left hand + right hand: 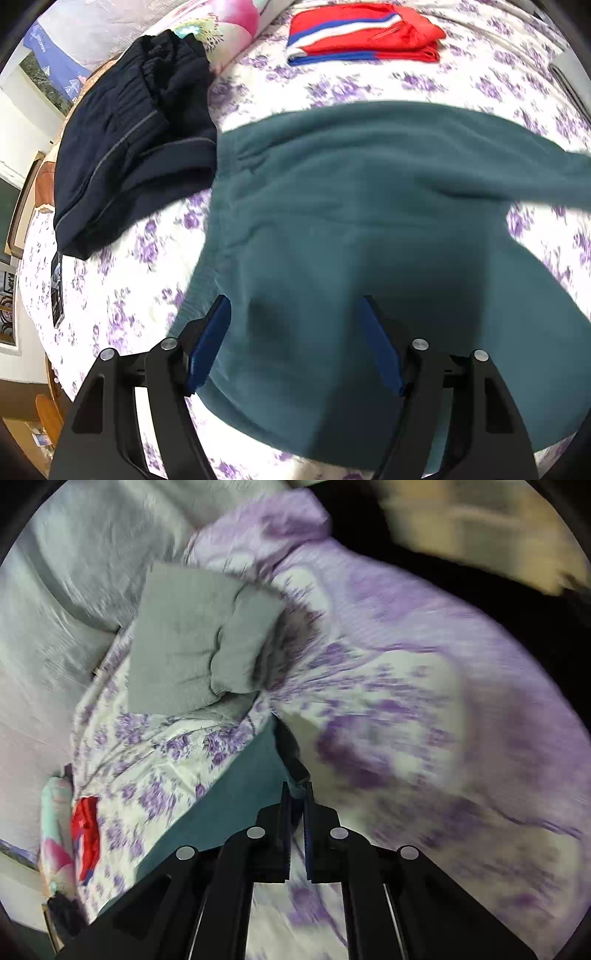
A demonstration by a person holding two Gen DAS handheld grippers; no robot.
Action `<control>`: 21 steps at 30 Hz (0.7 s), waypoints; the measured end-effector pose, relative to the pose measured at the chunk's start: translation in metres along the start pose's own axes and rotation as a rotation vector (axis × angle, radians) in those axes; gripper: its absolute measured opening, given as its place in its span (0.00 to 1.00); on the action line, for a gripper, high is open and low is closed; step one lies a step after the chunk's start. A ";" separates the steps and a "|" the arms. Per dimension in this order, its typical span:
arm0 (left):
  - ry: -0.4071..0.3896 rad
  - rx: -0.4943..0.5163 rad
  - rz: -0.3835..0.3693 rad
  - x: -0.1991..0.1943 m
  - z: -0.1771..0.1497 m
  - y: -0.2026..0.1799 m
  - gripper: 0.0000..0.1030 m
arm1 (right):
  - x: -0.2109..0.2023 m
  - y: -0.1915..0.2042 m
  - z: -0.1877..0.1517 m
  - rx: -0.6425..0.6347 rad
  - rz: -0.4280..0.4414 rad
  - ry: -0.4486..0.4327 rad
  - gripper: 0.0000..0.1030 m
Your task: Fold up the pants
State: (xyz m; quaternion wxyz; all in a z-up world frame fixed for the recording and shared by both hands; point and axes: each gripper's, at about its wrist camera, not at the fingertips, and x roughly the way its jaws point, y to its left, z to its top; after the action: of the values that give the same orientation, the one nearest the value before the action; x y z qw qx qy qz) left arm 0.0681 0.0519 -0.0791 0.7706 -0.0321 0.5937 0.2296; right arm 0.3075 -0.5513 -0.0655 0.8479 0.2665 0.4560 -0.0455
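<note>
Teal fleece pants (351,206) lie spread on a bed with a white sheet with purple flowers (140,266). My left gripper (295,306) is open, its blue pads (210,339) standing apart just above the near part of the pants, holding nothing. One teal leg runs off to the right in the left wrist view. In the right wrist view my right gripper (297,794) is shut on the end of a teal pant leg (236,794), which stretches down to the left over the sheet.
Dark navy pants (133,147) lie in a heap at the left. Folded red pants with blue and white stripes (362,33) lie at the back and also show in the right wrist view (86,830). A grey folded cloth (195,642) and a purple floral quilt (424,664) lie ahead of the right gripper.
</note>
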 end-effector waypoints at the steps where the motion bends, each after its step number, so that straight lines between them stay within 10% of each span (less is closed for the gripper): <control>1: -0.006 0.000 0.003 0.001 0.003 0.002 0.68 | -0.014 -0.011 -0.006 0.008 -0.008 0.001 0.05; 4: -0.040 0.017 0.029 0.002 0.014 0.009 0.68 | -0.029 -0.051 -0.030 0.034 -0.099 0.068 0.06; 7: -0.085 0.059 0.074 0.002 0.030 0.017 0.68 | -0.032 -0.067 -0.053 -0.130 -0.662 -0.005 0.38; 8: -0.098 0.066 0.079 0.002 0.036 0.019 0.68 | -0.042 -0.064 -0.057 -0.151 -0.727 -0.082 0.49; 16: -0.209 0.275 0.106 0.013 0.098 0.027 0.67 | -0.022 0.035 -0.082 -0.325 -0.385 -0.076 0.63; 18: -0.222 0.375 0.153 0.027 0.111 0.023 0.42 | -0.013 0.051 -0.089 -0.302 -0.327 -0.042 0.63; 21: -0.159 0.480 0.117 0.052 0.122 0.018 0.41 | -0.002 0.072 -0.098 -0.323 -0.346 -0.053 0.65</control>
State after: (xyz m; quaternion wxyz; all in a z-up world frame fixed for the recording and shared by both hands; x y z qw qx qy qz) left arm 0.1806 0.1241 -0.0881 0.7859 0.2041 0.5694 0.1282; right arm 0.2553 -0.4417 -0.0775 0.8707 0.0440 0.4740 -0.1235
